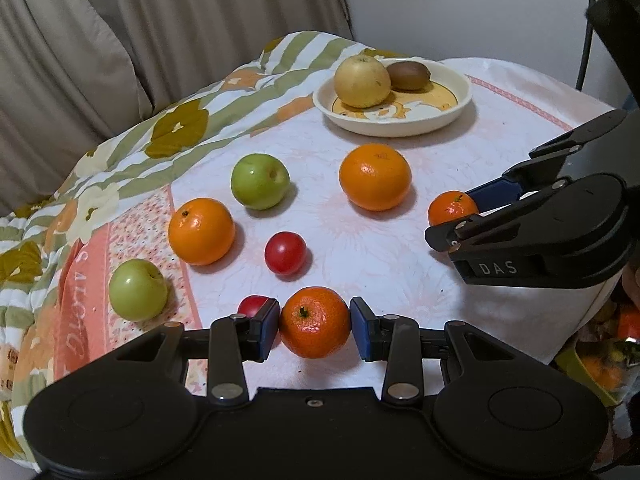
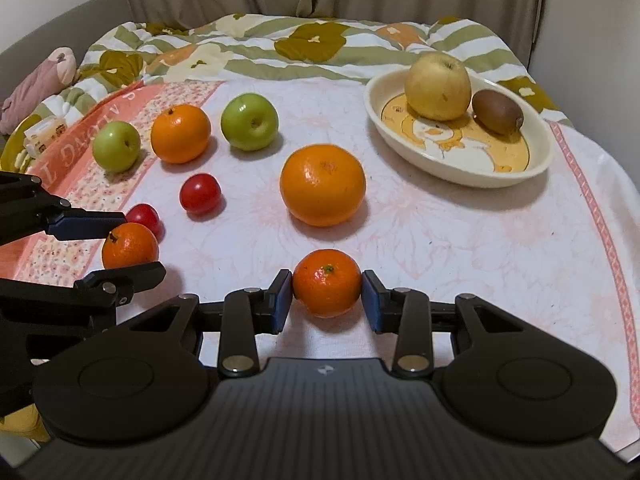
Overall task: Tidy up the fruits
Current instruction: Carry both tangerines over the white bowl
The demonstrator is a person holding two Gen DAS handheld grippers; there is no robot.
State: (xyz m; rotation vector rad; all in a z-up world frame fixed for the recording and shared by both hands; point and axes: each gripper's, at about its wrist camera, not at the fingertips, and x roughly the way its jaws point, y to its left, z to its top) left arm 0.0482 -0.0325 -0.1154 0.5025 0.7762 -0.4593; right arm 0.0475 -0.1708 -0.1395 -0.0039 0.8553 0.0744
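Observation:
My left gripper (image 1: pixel 315 326) is shut on a small tangerine (image 1: pixel 314 322) resting on the cloth; it also shows in the right wrist view (image 2: pixel 130 246). My right gripper (image 2: pixel 327 294) is shut on another small tangerine (image 2: pixel 327 282), seen in the left wrist view (image 1: pixel 452 208) too. A cream plate (image 1: pixel 460 94) at the far right holds a yellow apple (image 1: pixel 362 80) and a kiwi (image 1: pixel 409 75). Loose on the cloth lie a big orange (image 1: pixel 375 176), a second orange (image 1: pixel 201 230), two green apples (image 1: pixel 260 181) (image 1: pixel 138 289) and two red tomatoes (image 1: pixel 285 252) (image 1: pixel 253 305).
A flowered quilt (image 1: pixel 180 128) lies bunched along the far and left side. Curtains (image 1: pixel 120 20) hang behind. A white wall (image 1: pixel 460 0) is at the back right. A yellow box (image 1: pixel 592 364) with fruit pictures sits below the table's right edge.

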